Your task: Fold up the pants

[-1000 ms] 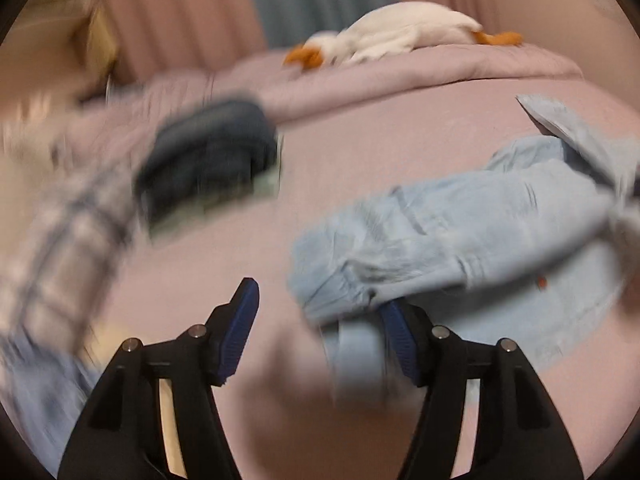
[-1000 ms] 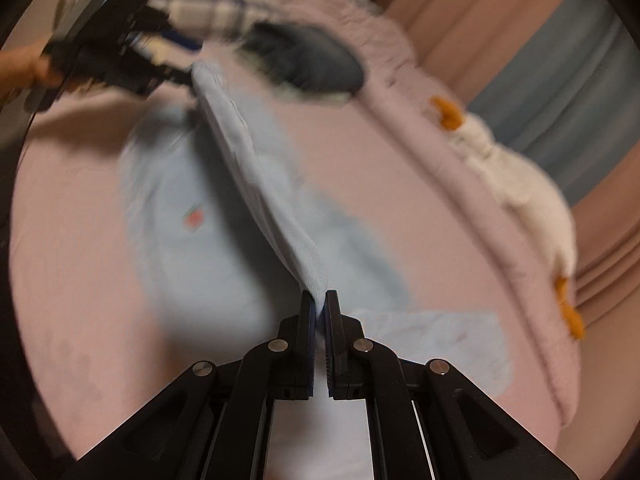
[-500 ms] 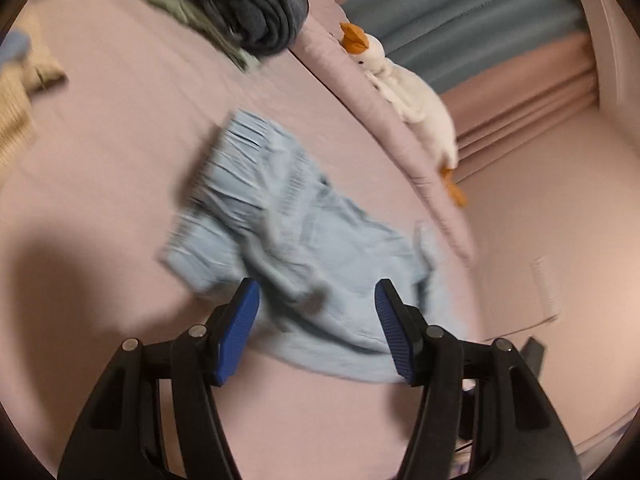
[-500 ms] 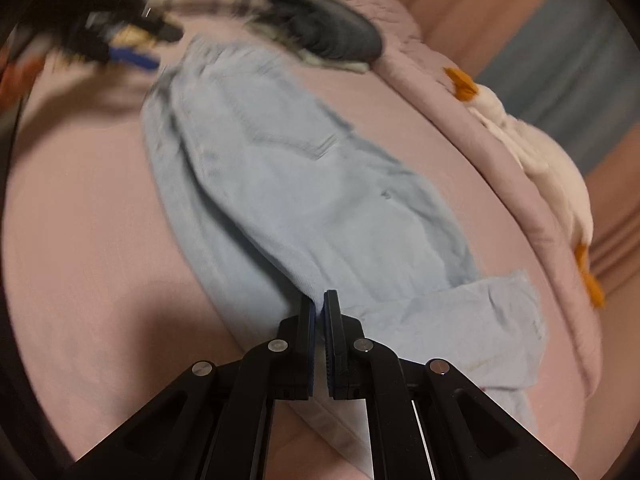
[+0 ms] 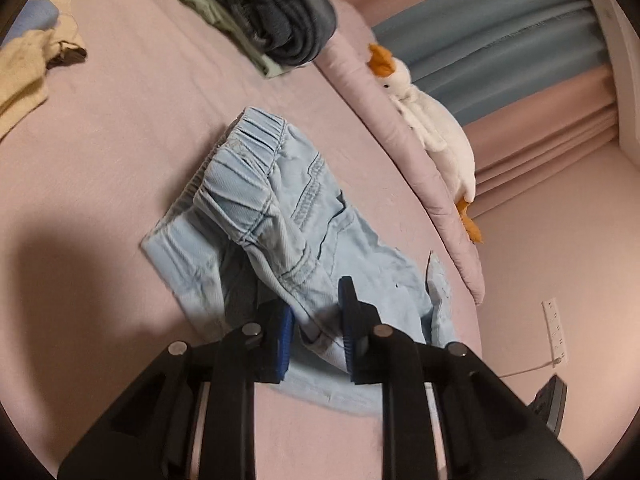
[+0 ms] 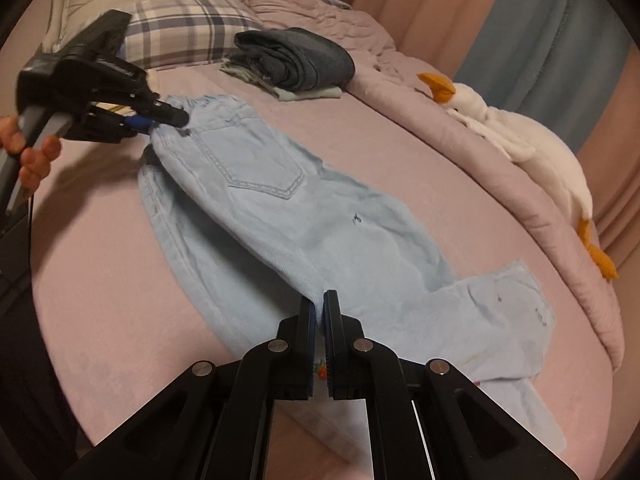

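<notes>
Light blue pants [image 5: 304,208] lie lengthwise on the pink bed [image 5: 100,160], back pocket up in the right wrist view [image 6: 280,208]. My left gripper [image 5: 314,320] is at the waist end, its jaws closing with a bunched fold of the elastic waistband between the blue pads. The right wrist view shows that left gripper [image 6: 160,118] pinching the waistband, which rises slightly to it. My right gripper [image 6: 322,304] is shut on the folded edge of a leg near the hem end.
A stack of folded dark jeans [image 6: 296,60] sits behind the pants, near a plaid pillow [image 6: 184,28]. A plush goose [image 6: 520,140] lies on the rolled blanket along the bed's far edge. Yellow cloth [image 5: 24,68] lies at the left. A person's hand [image 6: 32,152] holds the left gripper.
The left gripper rolled over, came down onto the waistband and narrowed its jaws around it. The pants went from hanging stretched to lying on the bed. The right gripper kept its hold.
</notes>
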Demonstrator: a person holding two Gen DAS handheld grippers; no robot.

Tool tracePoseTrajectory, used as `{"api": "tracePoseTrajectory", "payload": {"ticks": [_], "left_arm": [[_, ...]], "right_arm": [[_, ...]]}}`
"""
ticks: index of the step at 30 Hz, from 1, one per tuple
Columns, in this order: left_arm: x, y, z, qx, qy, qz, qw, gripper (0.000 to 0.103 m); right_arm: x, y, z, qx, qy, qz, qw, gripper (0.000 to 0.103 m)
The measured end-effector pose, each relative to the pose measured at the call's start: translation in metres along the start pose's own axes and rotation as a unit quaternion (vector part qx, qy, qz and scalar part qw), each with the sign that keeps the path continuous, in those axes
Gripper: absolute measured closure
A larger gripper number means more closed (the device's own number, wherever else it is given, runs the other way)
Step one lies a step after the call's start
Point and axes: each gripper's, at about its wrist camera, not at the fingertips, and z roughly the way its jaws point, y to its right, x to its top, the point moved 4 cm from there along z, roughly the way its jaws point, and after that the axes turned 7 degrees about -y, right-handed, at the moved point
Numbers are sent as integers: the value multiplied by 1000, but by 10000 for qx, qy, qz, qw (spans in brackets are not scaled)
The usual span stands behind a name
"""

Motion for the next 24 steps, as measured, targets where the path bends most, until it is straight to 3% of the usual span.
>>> {"api": "tracePoseTrajectory", "payload": {"ticks": [5, 10, 12, 14, 17, 19, 21, 23, 24], "left_arm": [[-20, -29, 10, 308, -256, -69, 9992, 82], [-22, -38, 5, 133, -337, -302, 9989, 79], [-26, -32, -7, 238, -330, -96, 9991, 74], [-28, -22, -19, 461, -262, 202, 9984, 56], [-23, -2, -30, 681, -2, 691, 9953, 55], [-19, 12, -27, 599, 63, 882, 9943, 53], [-17, 24, -14, 451, -42, 922, 9947, 47], [-17, 29, 0, 463, -154, 964, 9941, 45], [-18, 32, 10, 498, -278, 981, 9935, 45]], "right_arm": [[-15, -11, 19, 118, -326, -62, 9994, 99], [-22, -13, 35, 191, -559, 29, 9983, 99], [-20, -6, 28, 329, -512, 265, 9978, 98], [-17, 2, 15, 441, -409, 515, 9969, 95], [-9, 15, -4, 773, -64, 987, 9921, 91], [-4, 21, 0, 758, 5, 1283, 9888, 87], [-6, 19, 23, 639, -280, 1394, 9878, 85], [-16, 12, 50, 769, -738, 1410, 9843, 85], [-20, 10, 59, 786, -759, 1435, 9836, 85]]}}
